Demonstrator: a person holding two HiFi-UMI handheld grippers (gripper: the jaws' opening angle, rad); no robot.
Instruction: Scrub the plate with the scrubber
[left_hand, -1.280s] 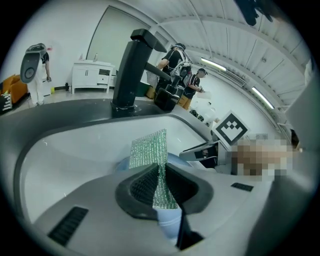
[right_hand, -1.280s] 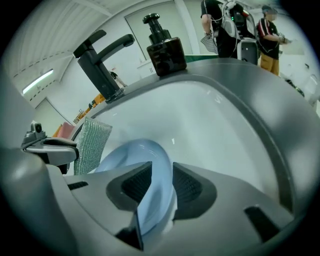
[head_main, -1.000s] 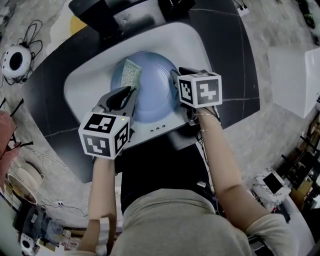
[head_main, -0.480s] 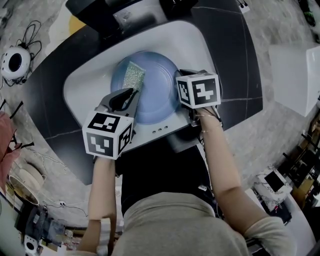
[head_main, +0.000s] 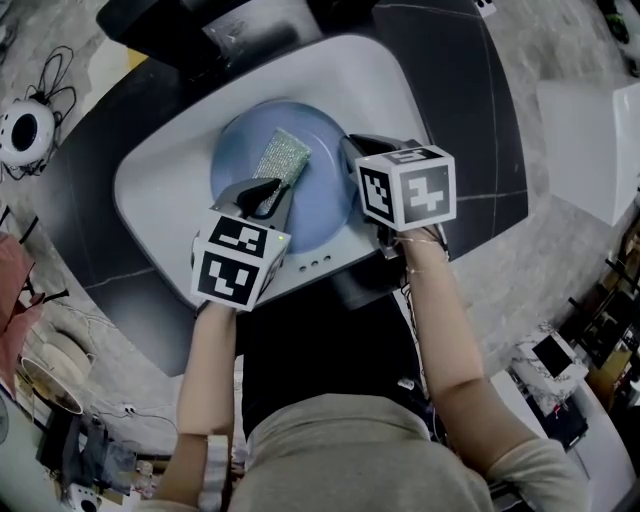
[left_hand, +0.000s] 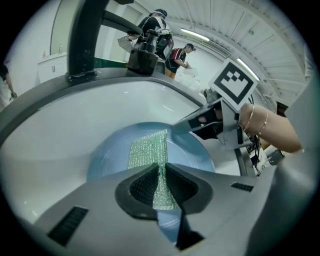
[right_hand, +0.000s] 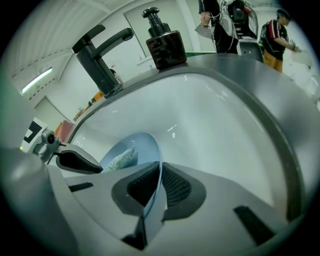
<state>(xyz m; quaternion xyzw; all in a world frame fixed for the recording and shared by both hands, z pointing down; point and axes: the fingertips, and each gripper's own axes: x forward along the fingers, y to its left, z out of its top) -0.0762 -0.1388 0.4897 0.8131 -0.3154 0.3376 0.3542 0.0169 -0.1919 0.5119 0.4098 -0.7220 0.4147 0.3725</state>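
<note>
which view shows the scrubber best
The left gripper view: the scrubber fills the middle, its mesh clear, pinched in the left claw and lying on the plate. The head view shows it smaller, partly behind that claw. The right gripper view shows only a sliver past the plate's rim.

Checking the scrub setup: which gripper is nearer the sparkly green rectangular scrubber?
Left: the left gripper holds the scrubber; the right gripper, jaws just closed, clamps the round blue plate by its rim alongside.
</note>
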